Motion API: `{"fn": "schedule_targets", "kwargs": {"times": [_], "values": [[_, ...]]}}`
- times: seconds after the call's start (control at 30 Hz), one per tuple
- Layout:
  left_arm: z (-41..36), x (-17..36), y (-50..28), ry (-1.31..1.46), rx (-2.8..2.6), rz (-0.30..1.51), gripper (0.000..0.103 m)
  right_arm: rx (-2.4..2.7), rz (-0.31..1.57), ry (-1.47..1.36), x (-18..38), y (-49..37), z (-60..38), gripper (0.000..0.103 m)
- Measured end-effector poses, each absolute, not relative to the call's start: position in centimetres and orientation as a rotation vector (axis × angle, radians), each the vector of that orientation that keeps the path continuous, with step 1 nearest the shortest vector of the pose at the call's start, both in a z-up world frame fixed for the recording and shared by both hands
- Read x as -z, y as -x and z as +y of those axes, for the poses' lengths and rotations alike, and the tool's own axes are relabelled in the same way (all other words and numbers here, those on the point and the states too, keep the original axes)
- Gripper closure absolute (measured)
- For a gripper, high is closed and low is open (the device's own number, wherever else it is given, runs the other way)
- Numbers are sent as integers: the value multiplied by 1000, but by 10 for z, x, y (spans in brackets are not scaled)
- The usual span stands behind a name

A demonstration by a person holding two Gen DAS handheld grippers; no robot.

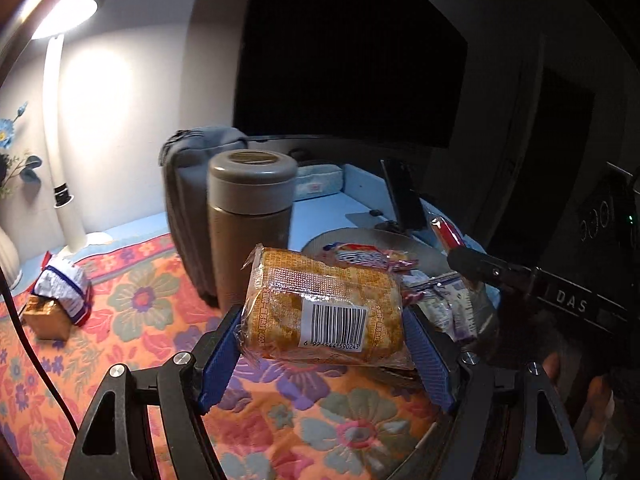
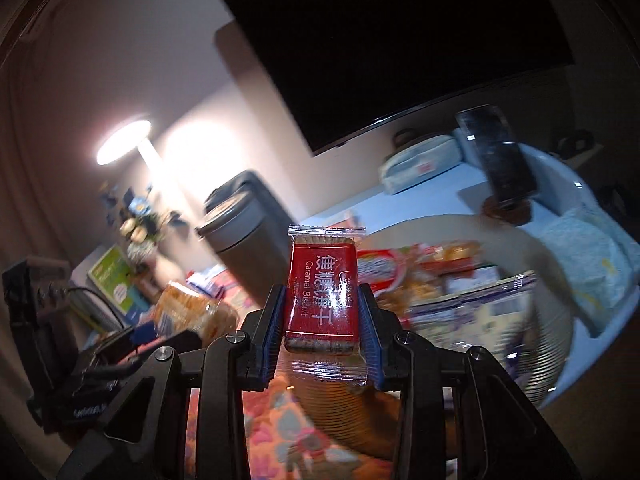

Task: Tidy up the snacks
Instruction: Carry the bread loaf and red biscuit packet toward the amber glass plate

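You are carrying a cracker pack [image 1: 324,304] clamped in the left gripper [image 1: 326,354] and a caramel biscuit [image 2: 323,294] clamped in the right gripper [image 2: 322,330], both just short of the flask [image 1: 250,224], risking clipping and toppling it.

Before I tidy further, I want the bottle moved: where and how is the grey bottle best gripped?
Take the bottle around its straight body, below the wider lid, coming level from the front. It stands upright on the flowered cloth, and a grey bag sits close behind and beside it, so those sides are blocked. Both grippers are full now.
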State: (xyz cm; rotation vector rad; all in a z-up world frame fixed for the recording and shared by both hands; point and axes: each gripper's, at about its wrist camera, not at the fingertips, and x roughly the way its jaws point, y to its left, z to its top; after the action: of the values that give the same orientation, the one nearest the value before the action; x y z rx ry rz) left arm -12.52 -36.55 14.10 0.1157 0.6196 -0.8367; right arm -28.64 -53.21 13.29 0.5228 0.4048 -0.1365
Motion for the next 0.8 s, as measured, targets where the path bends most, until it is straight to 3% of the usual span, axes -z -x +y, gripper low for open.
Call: {"fn": "schedule_targets", "kwargs": {"times": [0.43,0.6,0.8], "values": [[-444,-119,143,-204,964,647,27,239,414,-587,-121,290,-575,69],[-461,-110,137,-226,966,648,25,239,445,-608,-120,277,-587,60],[-452,-105,130,-196,965,669,24,216,459,-657,-112,278,-596,58]]}}
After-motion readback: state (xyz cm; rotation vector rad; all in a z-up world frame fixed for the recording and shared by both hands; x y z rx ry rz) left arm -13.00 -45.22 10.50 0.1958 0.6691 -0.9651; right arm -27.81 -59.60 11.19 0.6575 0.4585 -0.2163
